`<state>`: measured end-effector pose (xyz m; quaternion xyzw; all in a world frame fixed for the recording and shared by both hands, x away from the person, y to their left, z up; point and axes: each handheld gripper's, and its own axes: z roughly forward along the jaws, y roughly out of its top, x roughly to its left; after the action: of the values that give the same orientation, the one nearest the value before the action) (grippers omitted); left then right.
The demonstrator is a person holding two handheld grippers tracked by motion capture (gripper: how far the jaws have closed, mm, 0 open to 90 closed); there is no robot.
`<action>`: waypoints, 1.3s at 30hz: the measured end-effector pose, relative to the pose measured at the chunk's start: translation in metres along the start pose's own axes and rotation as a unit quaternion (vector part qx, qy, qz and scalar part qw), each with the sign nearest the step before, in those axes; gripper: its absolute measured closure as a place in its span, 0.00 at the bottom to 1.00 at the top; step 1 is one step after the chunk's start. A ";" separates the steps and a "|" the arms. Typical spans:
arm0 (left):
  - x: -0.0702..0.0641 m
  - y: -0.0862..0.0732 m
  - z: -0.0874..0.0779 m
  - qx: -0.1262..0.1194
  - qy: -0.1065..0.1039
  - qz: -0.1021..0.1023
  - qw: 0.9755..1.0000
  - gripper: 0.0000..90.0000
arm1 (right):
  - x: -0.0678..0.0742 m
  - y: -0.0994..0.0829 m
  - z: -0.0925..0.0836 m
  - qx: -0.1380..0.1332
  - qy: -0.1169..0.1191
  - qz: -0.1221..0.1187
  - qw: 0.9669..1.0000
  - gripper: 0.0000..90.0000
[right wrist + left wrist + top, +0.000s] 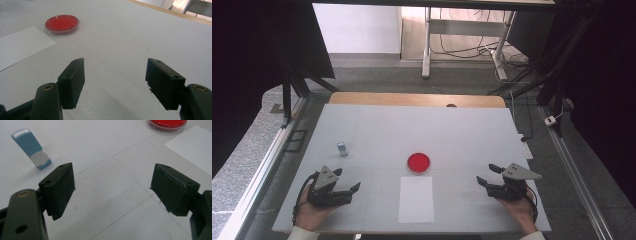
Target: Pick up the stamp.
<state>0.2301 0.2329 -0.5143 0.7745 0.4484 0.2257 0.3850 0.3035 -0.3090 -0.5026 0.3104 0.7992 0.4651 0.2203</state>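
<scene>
A round red dish (418,162) with a clear rim sits mid-table; it also appears as the red dish (167,124) and the red dish (62,24) in the gripper views. Just in front of it lies a white paper sheet (416,199). A small blue-and-white block (342,148) stands at the left, seen tilted as the blue-and-white block (31,148). My left gripper (347,180) rests open near the front left, nothing between its jaws (112,188). My right gripper (488,174) rests open at the front right, jaws empty (115,80).
The white table top (422,125) has a wooden strip (412,99) along its far edge. Dark frames and cables stand beyond the table. A metal rail (257,175) runs along the left side.
</scene>
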 end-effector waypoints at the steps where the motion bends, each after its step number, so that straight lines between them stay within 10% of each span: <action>1: 0.000 0.000 0.000 0.000 0.000 0.000 1.000 0.22 | 0.000 0.000 0.000 0.000 0.000 0.000 1.000 0.35; 39: 0.074 0.025 0.010 -0.014 0.037 -0.018 0.999 0.31 | 0.004 -0.002 0.002 0.013 0.005 -0.003 1.000 0.35</action>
<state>0.2869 0.2851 -0.4998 0.7521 0.4729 0.2532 0.3828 0.3012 -0.3055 -0.5061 0.3083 0.8075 0.4554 0.2136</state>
